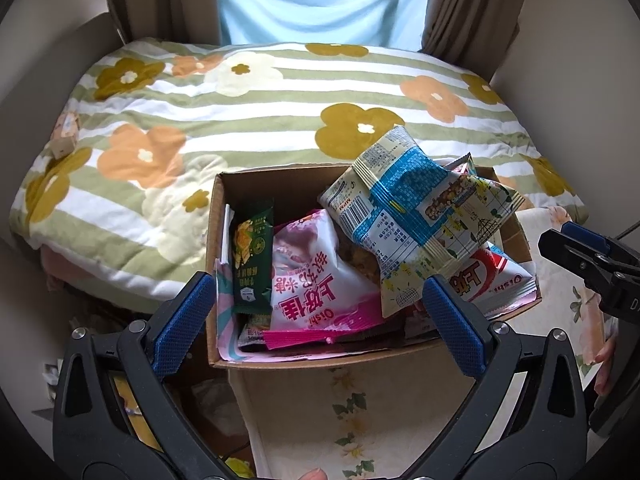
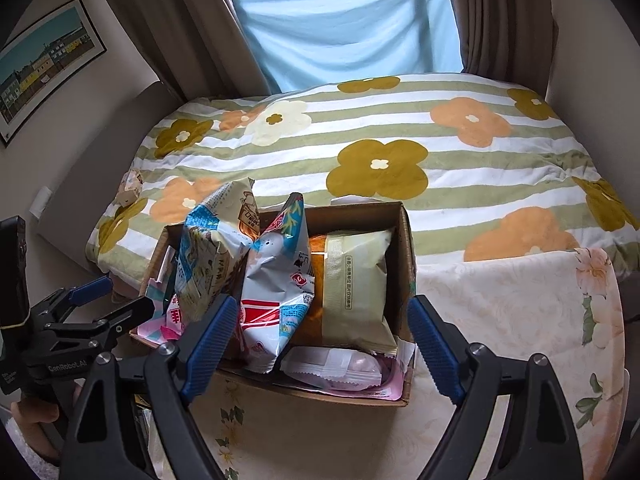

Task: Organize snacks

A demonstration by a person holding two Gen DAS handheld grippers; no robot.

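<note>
A cardboard box (image 1: pixel 218 216) full of snack packets stands on a floral-cloth table; it also shows in the right wrist view (image 2: pixel 404 240). A blue and cream packet (image 1: pixel 416 216) sticks up on top, seen too from the right (image 2: pixel 208 248). Beside it lie a pink Oishi packet (image 1: pixel 312 280), a dark green packet (image 1: pixel 254 256), a cream packet (image 2: pixel 356 280) and a white and red packet (image 2: pixel 276 300). My left gripper (image 1: pixel 316 320) is open and empty just before the box. My right gripper (image 2: pixel 320 340) is open and empty at the box's near edge.
A bed with a flowered striped quilt (image 2: pixel 400 152) lies behind the box. A small carton (image 1: pixel 64 136) rests on its left edge. Curtains and a blue sheet (image 2: pixel 344 24) hang at the window. The floral tablecloth (image 2: pixel 520 320) extends right of the box.
</note>
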